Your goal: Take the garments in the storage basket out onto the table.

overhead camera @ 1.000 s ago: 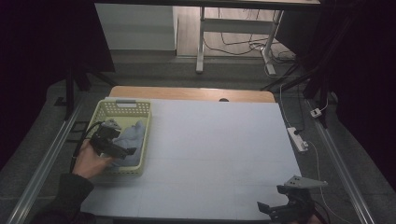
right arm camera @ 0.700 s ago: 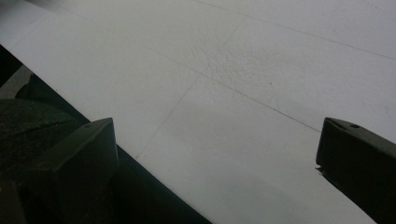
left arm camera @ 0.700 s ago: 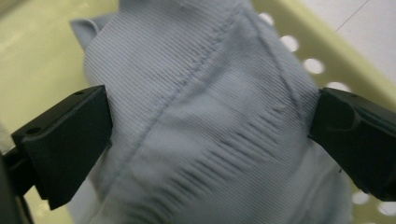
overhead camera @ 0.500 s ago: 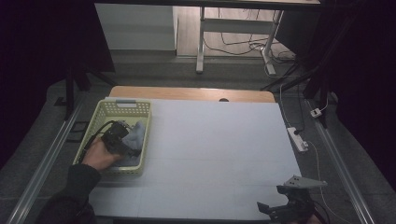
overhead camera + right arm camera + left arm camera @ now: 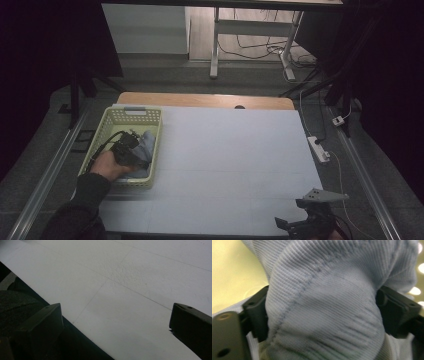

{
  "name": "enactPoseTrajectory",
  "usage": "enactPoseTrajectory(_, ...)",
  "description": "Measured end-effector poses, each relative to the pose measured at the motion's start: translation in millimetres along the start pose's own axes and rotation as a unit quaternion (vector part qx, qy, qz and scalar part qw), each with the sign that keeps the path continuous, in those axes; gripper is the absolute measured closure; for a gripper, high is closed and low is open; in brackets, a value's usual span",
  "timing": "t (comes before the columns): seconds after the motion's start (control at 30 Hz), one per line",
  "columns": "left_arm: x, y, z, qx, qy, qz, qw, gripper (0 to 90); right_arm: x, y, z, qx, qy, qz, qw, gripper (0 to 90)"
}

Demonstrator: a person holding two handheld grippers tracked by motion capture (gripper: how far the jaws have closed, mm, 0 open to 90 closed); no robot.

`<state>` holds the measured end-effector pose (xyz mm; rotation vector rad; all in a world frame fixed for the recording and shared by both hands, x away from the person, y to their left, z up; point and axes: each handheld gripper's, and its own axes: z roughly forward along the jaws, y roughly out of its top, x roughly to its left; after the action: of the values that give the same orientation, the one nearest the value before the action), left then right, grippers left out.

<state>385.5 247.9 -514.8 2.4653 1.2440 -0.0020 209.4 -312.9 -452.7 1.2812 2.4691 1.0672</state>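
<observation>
I am closing my left gripper (image 5: 322, 322) on the pale blue ribbed knit cloth (image 5: 324, 295) in the yellow-green plastic basket (image 5: 116, 119); its jaws have just been closing and are now pinching a thick fold, which I should bite deep before lifting.

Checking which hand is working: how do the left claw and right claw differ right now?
The left claw is down in the yellow-green basket, its jaws closing on the light blue knit cloth bunched between them. The right claw stands open over the white table, nothing between its jaws. Both have black jaws.
</observation>
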Motion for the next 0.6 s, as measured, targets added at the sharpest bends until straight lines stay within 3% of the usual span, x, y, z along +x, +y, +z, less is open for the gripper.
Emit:
enactPoseTrajectory(0.13, 1.1, -0.9, -2.8, -0.001, 0.0, -0.002, 1.0, 22.6, 0.1, 0.0, 0.0, 0.0, 0.0, 0.0, 1.0, 0.0)
enactPoseTrajectory(0.17, 1.7, -1.1, -4.0, -0.001, -0.003, -0.006, 1.0, 29.1, 0.2, 0.0, 0.0, 0.001, 0.0, -0.001, 1.0, 0.0)
enactPoseTrajectory(0.3, 3.0, -1.0, -7.4, 0.0, -0.009, -0.02, 0.9998, 37.6, 0.3, 0.1, 0.0, 0.002, 0.0, -0.002, 1.0, 0.0)
enactPoseTrajectory(0.43, -0.8, 1.7, -12.6, 0.002, 0.001, -0.018, 0.9998, 50.0, 0.3, 0.1, -0.1, 0.002, 0.0, -0.002, 1.0, 0.0)
enactPoseTrajectory(0.6, -2.4, 2.1, -17.2, -0.009, 0.005, -0.02, 0.9997, 57.3, 0.3, 0.1, -0.3, -0.001, 0.001, -0.002, 1.0, 0.0)
